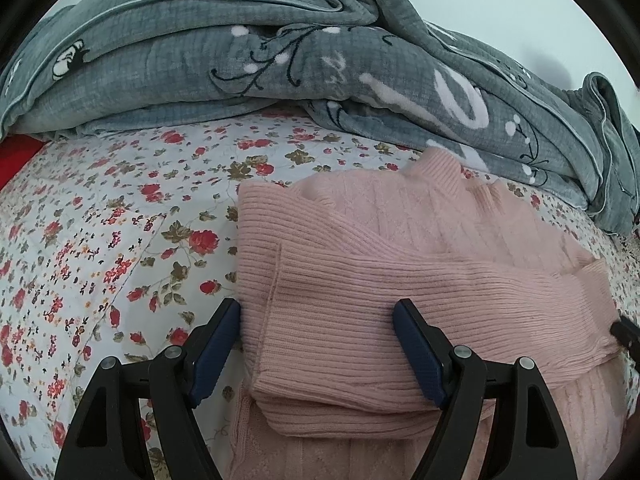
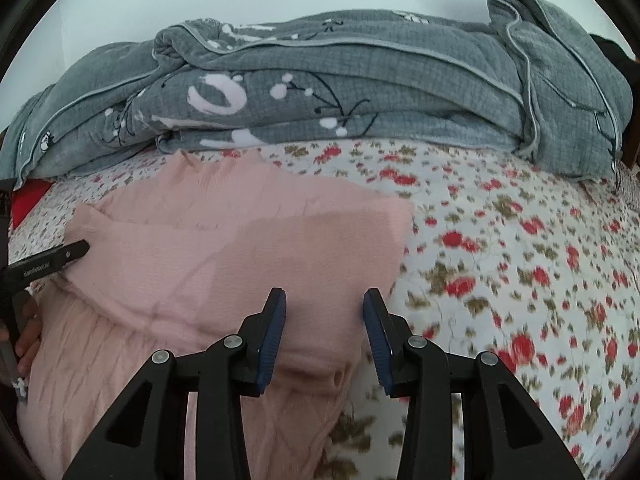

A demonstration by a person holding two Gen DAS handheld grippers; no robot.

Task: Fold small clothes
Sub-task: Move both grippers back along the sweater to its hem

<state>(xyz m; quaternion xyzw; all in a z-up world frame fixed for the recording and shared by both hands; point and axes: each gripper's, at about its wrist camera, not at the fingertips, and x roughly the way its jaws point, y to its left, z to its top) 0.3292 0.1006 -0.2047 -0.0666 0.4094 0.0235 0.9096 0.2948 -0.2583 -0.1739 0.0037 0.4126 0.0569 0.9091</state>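
A pink knit sweater (image 1: 400, 280) lies flat on the flowered bedsheet (image 1: 100, 240), with its ribbed sleeves folded across the body. My left gripper (image 1: 317, 306) stands open wide over the folded sleeve. Its left finger is at the sweater's left edge and its right finger rests on the knit. In the right wrist view the sweater (image 2: 240, 248) fills the lower left. My right gripper (image 2: 325, 294) is open near the sweater's right edge, with pink fabric lying loose between its fingers. The left gripper's finger (image 2: 68, 256) shows at the sweater's far left side.
A crumpled grey quilt (image 1: 280, 60) (image 2: 360, 80) is heaped along the back of the bed against a pale wall. Something red (image 1: 16, 160) sits at the left edge. The flowered sheet (image 2: 520, 260) stretches to the right of the sweater. A hand (image 2: 28, 340) holds the left gripper.
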